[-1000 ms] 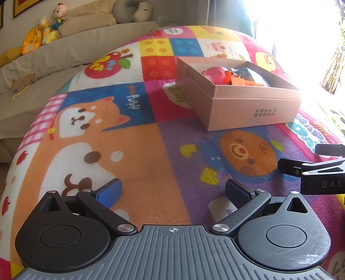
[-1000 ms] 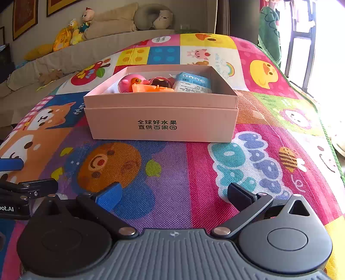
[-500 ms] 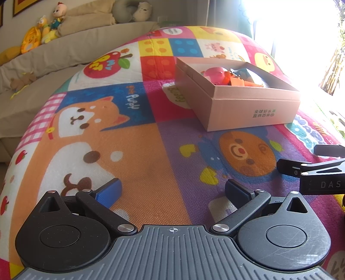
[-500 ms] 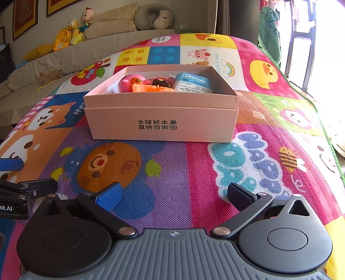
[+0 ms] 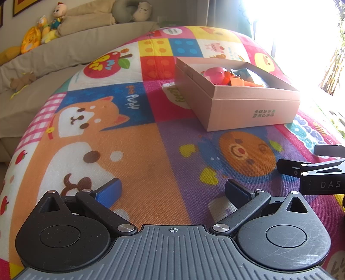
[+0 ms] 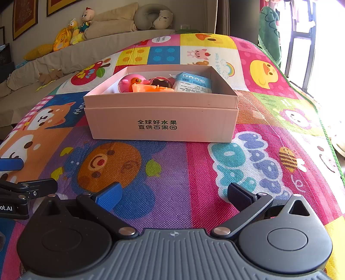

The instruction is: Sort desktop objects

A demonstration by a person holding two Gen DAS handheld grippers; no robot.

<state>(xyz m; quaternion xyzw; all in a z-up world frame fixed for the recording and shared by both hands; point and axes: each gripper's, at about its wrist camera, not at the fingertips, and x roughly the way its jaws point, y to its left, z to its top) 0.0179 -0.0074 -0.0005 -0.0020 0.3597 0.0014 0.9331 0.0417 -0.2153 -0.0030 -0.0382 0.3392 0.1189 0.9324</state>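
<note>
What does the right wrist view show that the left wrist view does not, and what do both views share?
Only the right wrist view shows the blue-and-white packet in the box, the yellow duck print and the framed pictures on the wall.

Only the left wrist view shows the whole puppy print, and the box from its corner.

Both show the pink box on the play mat, the pink toy and orange piece inside it, the sofa's stuffed toys, and open, empty jaws on the left gripper and right gripper.

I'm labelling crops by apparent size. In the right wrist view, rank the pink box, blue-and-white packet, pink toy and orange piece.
1. pink box
2. blue-and-white packet
3. pink toy and orange piece: both partly hidden, too close to rank.
</note>
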